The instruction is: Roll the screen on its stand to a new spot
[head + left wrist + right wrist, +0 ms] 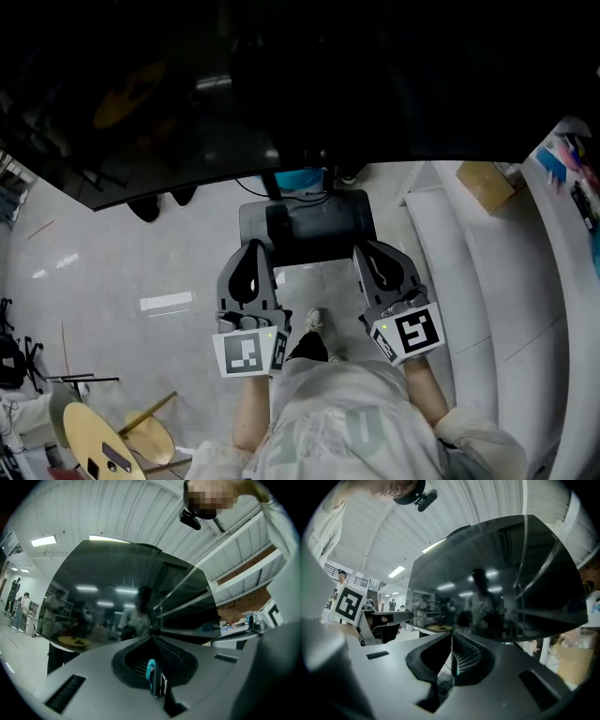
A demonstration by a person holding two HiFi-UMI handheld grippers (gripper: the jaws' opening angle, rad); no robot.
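Observation:
The big dark screen point(234, 94) fills the top of the head view, and its black stand base point(314, 225) rests on the pale floor below it. My left gripper point(253, 248) points at the base's near left corner and my right gripper point(370, 251) at its near right corner; whether either touches it I cannot tell. Both are shut with nothing between the jaws. The left gripper view shows its shut gripper point(152, 641) aimed up at the glossy screen point(126, 597). Likewise the right gripper point(452, 637) faces the screen point(497, 578), jaws together.
White shelving point(487, 272) runs along the right with a cardboard box point(487, 183) on it. A round yellow object point(89, 441) and thin black stands lie at the lower left. My shoe point(314, 321) is between the grippers. People point(18, 606) stand far off at the left.

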